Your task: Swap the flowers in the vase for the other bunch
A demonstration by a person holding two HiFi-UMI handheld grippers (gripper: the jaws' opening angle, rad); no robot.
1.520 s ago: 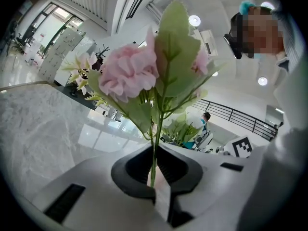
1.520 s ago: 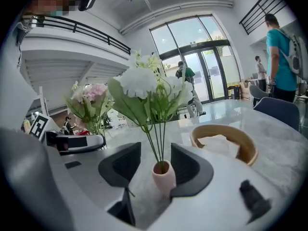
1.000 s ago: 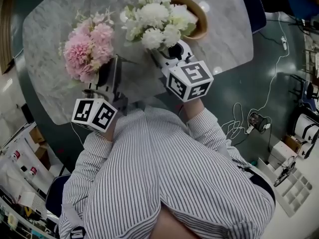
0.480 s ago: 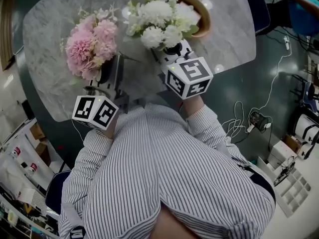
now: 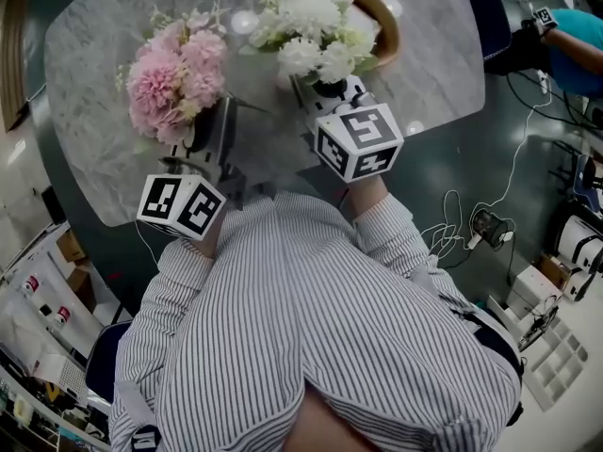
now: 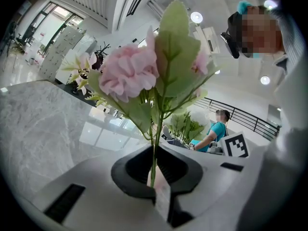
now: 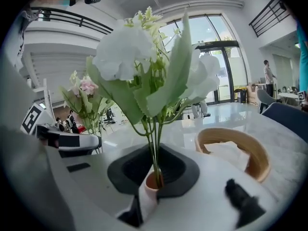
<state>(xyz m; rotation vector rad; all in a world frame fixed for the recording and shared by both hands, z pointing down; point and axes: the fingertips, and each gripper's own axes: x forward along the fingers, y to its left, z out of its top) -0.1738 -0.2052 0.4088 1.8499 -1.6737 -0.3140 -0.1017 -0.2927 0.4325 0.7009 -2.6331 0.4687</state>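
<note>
Your left tongs (image 6: 156, 186) are closed on the stems of the pink bunch (image 5: 174, 73). The stems rise straight out of the dark notch between the jaws, and a pale tag sits at their base. From your head view the bunch is up off the surface (image 5: 89, 92), over its left half, with the blooms fanned out above the tongs' tip.

Your right tongs (image 7: 151, 184) have just been closing, and the jaws now pinch the white bunch (image 5: 316, 22) low on its stems. A small pinkish collar around the stems sits right at the jaws. The white blooms and broad green leaves stand upright above the tongs. In the head view they cover the left part of a round wooden bowl (image 5: 386, 45).

In the right gripper view the bowl rests on the surface just past the tongs to their right, with something white inside it. The same view shows the pink bunch and your left tongs off to the left, apart from the white bunch.

The two bunches are side by side, pink to your left and white to your right, and they do not touch. The left gripper view shows a person in a teal top (image 6: 215, 131) in the background.
</note>
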